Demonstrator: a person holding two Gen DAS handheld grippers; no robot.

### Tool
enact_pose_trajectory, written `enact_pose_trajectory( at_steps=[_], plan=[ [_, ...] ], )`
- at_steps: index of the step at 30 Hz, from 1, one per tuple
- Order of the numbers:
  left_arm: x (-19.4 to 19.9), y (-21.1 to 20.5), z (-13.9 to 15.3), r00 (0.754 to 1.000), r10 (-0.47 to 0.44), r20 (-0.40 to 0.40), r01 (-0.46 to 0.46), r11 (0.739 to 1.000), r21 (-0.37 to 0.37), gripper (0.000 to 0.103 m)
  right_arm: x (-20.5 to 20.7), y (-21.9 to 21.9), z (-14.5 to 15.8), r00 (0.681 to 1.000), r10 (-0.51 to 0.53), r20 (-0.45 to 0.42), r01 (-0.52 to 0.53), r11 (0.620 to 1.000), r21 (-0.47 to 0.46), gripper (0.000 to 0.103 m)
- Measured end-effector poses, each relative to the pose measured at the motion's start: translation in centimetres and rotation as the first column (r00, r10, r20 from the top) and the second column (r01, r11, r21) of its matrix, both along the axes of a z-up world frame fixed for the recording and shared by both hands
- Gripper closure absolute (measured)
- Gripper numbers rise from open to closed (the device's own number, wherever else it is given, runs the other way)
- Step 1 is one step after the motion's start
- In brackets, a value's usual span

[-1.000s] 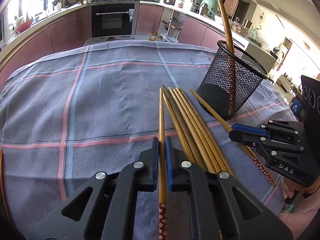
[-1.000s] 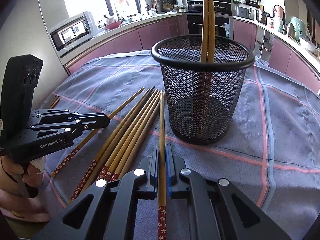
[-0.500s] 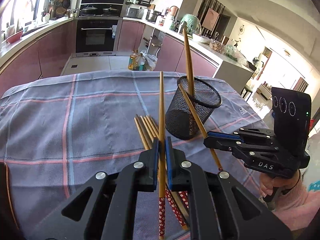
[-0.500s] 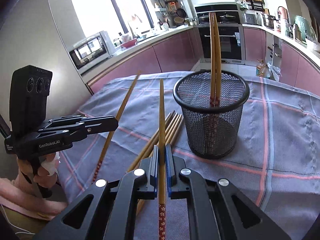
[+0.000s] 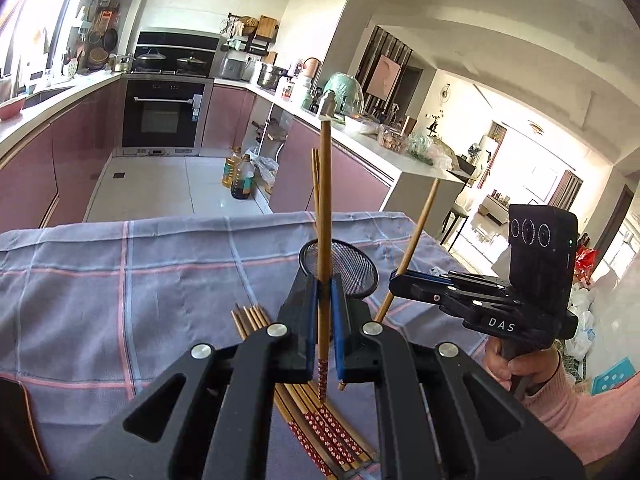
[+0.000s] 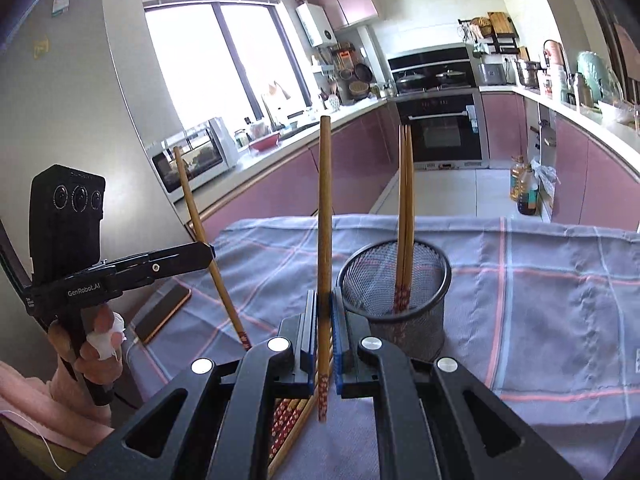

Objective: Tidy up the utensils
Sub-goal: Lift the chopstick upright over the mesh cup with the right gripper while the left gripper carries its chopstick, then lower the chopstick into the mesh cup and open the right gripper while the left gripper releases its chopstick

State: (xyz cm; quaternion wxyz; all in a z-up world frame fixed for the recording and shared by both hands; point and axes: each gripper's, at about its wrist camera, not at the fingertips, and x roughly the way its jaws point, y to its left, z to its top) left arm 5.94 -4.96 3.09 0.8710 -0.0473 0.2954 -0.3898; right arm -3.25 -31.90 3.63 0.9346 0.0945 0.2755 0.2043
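Each gripper's fingers (image 5: pixel 324 316) (image 6: pixel 325 326) clamp one bamboo chopstick (image 5: pixel 325 216) (image 6: pixel 325 216), red-floral end down, above the mesh cup (image 6: pixel 394 300) holding two more.

Chopsticks: two in mesh cup (image 6: pixel 394 304), two held (image 6: pixel 324 208), about five on cloth (image 5: pixel 250 318).

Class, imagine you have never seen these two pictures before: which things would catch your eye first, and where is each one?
First, the two chopsticks held up in the air: the left gripper clamps one chopstick near its patterned end, and the right gripper clamps another chopstick. Next, the black mesh cup on the checked cloth, two chopsticks standing in it, and the bundle of chopsticks lying below the grippers.
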Motion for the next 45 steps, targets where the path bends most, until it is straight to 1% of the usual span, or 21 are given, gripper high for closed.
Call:
enact_pose_trajectory(
  at_steps=[12, 15, 18, 21, 24, 32, 36, 38, 45],
  plan=[
    [1.9, -2.6, 5.9, 0.994, -0.002, 0.11, 0.01, 0.997, -0.074, 0.096, 1.7, -2.3, 5.3, 0.993, -0.025, 0.118, 0.024, 1.0, 0.003, 0.097],
    [2.1, -3.5, 7.0, 0.991, 0.0, 0.137, 0.01, 0.997, -0.074, 0.096, 2.5, -3.0, 6.2, 0.988, -0.051, 0.143, 0.051, 0.999, 0.003, 0.097],
    [2.5, -4.6, 7.4, 0.989, 0.006, 0.145, 0.002, 0.998, -0.056, 0.096, 3.2, -3.6, 6.5, 0.985, -0.07, 0.157, 0.07, 0.998, 0.004, 0.097],
    [3.0, -5.7, 6.8, 0.991, 0.006, 0.135, -0.002, 1.0, -0.027, 0.096, 3.8, -3.7, 6.5, 0.984, -0.084, 0.159, 0.087, 0.996, -0.014, 0.097],
    [3.6, -6.5, 5.7, 0.994, -0.001, 0.111, 0.0, 1.0, 0.01, 0.096, 4.5, -3.5, 5.9, 0.986, -0.09, 0.139, 0.096, 0.995, -0.037, 0.097],
    [4.5, -8.7, 2.1, 0.999, -0.044, 0.028, 0.04, 0.992, 0.117, 0.096, 6.3, -3.0, 2.7, 0.997, -0.074, 0.006, 0.074, 0.993, -0.09, 0.097],
    [5.8, -9.0, 0.3, 0.999, -0.044, -0.011, 0.045, 0.989, 0.138, 0.096, 7.3, -2.5, 1.2, 0.996, -0.065, -0.061, 0.058, 0.991, -0.121, 0.097],
    [6.2, -9.3, -0.2, 0.999, -0.04, -0.017, 0.042, 0.988, 0.15, 0.096, 7.8, -2.1, 0.6, 0.994, -0.065, -0.085, 0.053, 0.99, -0.134, 0.097],
    [7.6, -10.1, -0.5, 0.999, -0.026, -0.024, 0.029, 0.986, 0.167, 0.095, 9.1, -2.1, -0.3, 0.989, -0.091, -0.118, 0.076, 0.989, -0.125, 0.097]
  ],
)
